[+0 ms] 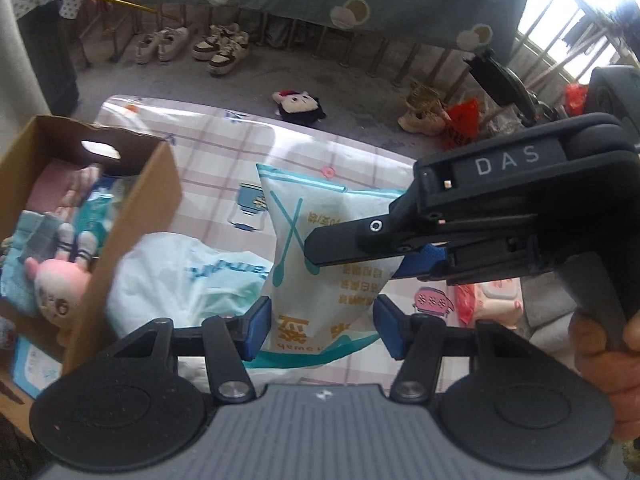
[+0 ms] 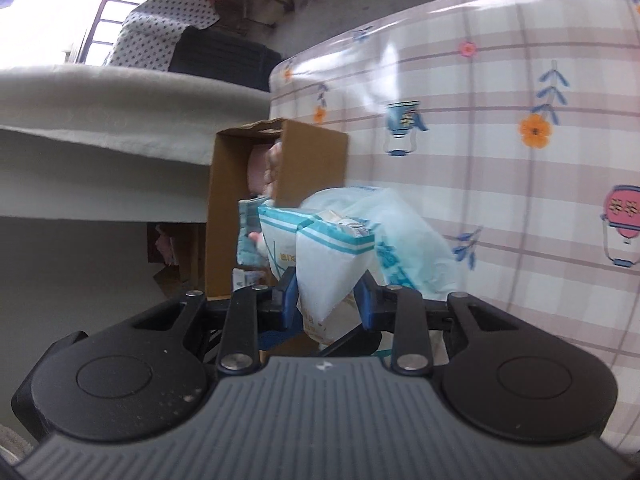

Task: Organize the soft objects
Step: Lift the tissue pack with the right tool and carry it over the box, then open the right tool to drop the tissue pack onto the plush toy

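Both grippers (image 1: pixel 320 326) (image 2: pixel 330 300) clamped, angled downward

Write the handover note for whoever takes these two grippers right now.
Left gripper: shut on the lower end of the white and teal packet.
Right gripper: shut on the same packet, near its other end; the packet hangs between the two, off the table.
Cardboard box: on the checked tablecloth, left of the packet, already holding a pink plush toy and other soft items.
Left to do: packet into the box; a pale blue plastic bag lies beside the box, and a plush doll is on the floor.
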Available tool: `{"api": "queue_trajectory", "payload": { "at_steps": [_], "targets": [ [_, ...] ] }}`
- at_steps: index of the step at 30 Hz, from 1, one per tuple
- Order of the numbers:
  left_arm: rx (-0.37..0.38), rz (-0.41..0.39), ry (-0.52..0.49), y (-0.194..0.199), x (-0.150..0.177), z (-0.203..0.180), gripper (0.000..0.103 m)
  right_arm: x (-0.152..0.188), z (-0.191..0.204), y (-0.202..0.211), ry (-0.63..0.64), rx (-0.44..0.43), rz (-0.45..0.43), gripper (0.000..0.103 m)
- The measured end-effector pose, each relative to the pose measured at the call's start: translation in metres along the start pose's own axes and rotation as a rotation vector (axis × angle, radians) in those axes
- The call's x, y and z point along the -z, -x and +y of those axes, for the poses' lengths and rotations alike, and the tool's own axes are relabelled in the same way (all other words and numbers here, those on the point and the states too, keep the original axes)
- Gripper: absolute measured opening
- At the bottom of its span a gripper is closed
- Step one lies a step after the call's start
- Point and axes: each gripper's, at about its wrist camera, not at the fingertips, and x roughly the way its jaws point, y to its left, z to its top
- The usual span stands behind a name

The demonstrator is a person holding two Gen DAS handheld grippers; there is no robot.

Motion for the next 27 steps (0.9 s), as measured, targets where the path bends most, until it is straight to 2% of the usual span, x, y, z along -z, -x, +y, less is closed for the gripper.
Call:
{"api": "queue_trajectory", "payload": {
  "at_steps": [8, 13, 18, 22, 27],
  "targets": [
    [-0.135, -0.084, 0.192, 0.060, -0.010, 0.121, 0.057, -0.012, 0.137, -0.085, 0.210, -0.077, 0.153, 0.029],
    [-0.185, -0.049, 0.292, 0.067, 0.002, 0.200, 0.057, -0.007, 0.197, -0.171, 0.253, -0.104, 0.283, 0.030],
    [-0.152, 0.065, 0.309, 0.042, 0.018, 0.260, 0.055, 0.010, 0.200, -0.248, 0.132, -0.087, 0.352, 0.031],
    [-0.070, 0.172, 0.302, 0.012, 0.028, 0.286, 0.055, 0.023, 0.183, -0.282, 0.076, -0.008, 0.372, 0.032],
    [0.050, 0.277, 0.312, -0.021, 0.040, 0.297, 0.055, 0.028, 0.170, -0.291, 0.083, 0.087, 0.353, 0.054]
  ]
}}
